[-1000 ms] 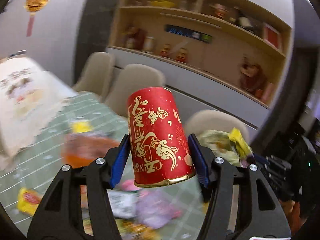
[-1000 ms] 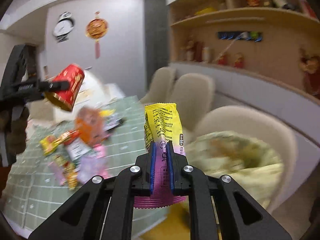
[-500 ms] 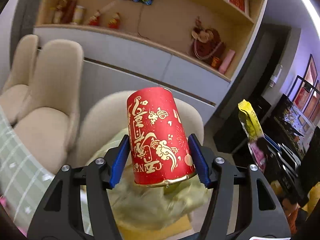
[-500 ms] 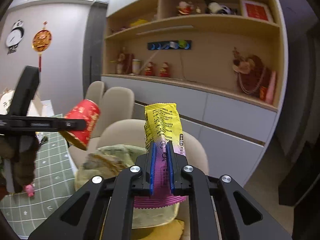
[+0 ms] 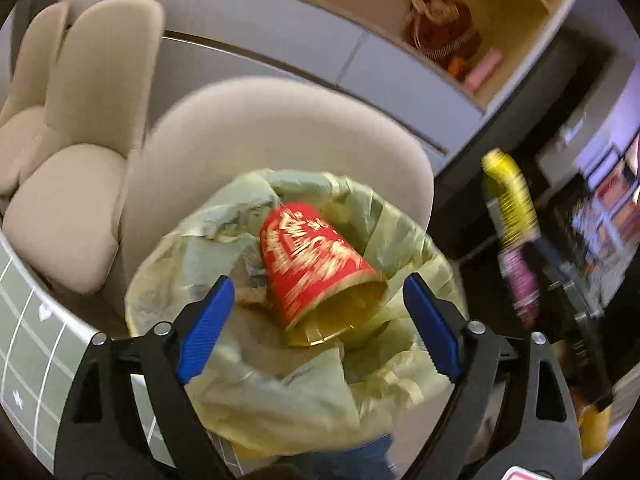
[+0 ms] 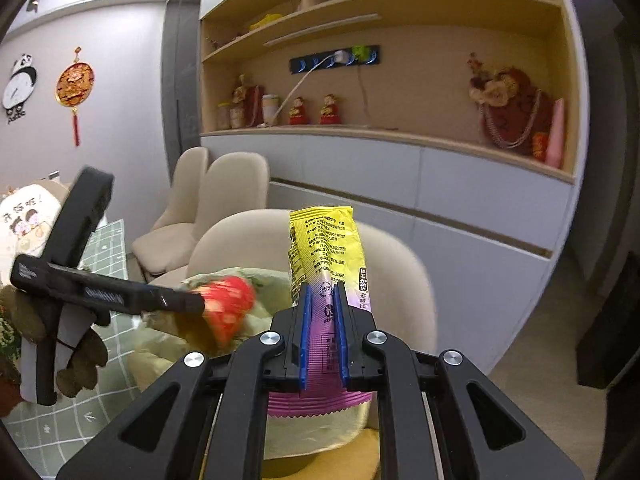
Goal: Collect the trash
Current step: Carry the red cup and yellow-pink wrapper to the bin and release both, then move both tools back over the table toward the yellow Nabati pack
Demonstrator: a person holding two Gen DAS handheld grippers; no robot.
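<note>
Left tool is wide open, blue pads clear of the cup on both sides. Cup sits centre frame in the left view, blurred, tilted mouth-down toward the lens, over the open bag. Looks mid-drop, not resting yet.

Right tool is clamped narrow on the wrapper, which stands upright above the pads, centre of the right view. Bag shows lower centre there, partly hidden behind the tool.

Risks, as I judge them:
- Cup is tumbling. If it hits the crumpled bag rim at lower centre of the left view, it could bounce out toward the chair or the floor.
- Bag mouth is floppy and folded in. Liner could collapse under the cup and narrow the opening for the wrapper.
- Wrapper is light. Released too high or off to the right of the bag, it likely drifts and misses.
- Both tools are near the same opening, so they could collide if the right one moves in before the left clears.

Worktop edge is at lower left, just beside the bag.
</note>
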